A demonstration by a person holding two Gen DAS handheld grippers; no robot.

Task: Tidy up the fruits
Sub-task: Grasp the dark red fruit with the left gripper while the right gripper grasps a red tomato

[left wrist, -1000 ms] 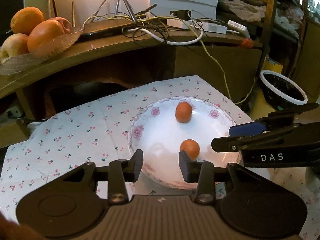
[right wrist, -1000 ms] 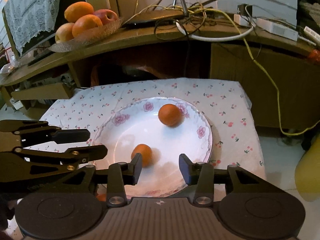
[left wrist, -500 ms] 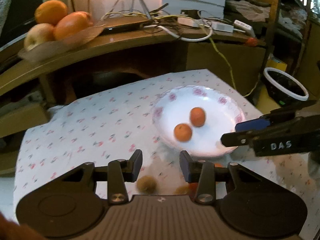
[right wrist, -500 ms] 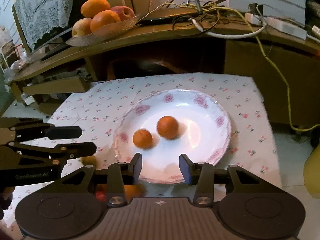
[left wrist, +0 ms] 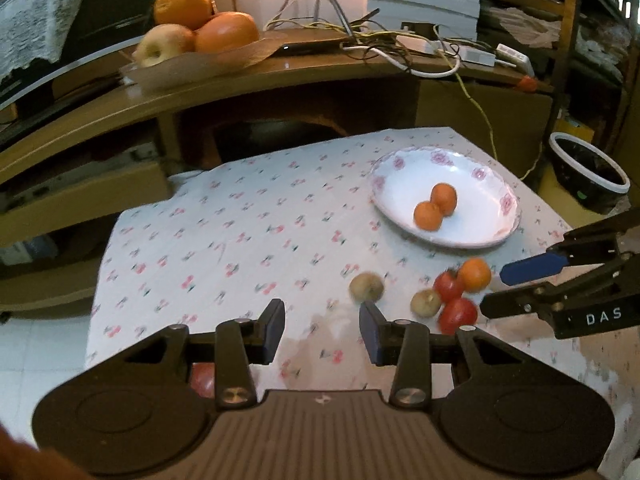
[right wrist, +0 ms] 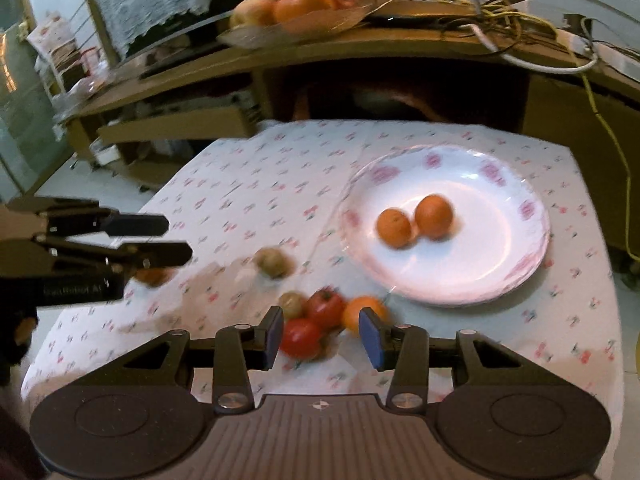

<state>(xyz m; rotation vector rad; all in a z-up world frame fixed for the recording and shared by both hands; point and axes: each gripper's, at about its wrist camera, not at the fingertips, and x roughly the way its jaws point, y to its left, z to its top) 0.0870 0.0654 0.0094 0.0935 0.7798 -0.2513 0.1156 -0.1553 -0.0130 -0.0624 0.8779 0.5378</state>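
Pulled back from white floral plate; both grippers open, empty. Two oranges plated; loose fruit cluster remaining on table.

Cloth-covered table: floral plate, loose fruit cluster beside it.

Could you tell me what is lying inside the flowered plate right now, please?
Inside the flowered plate lie two small oranges, touching each other near its middle. The rest of the dish shows bare white; only the patches under the fruit are covered.
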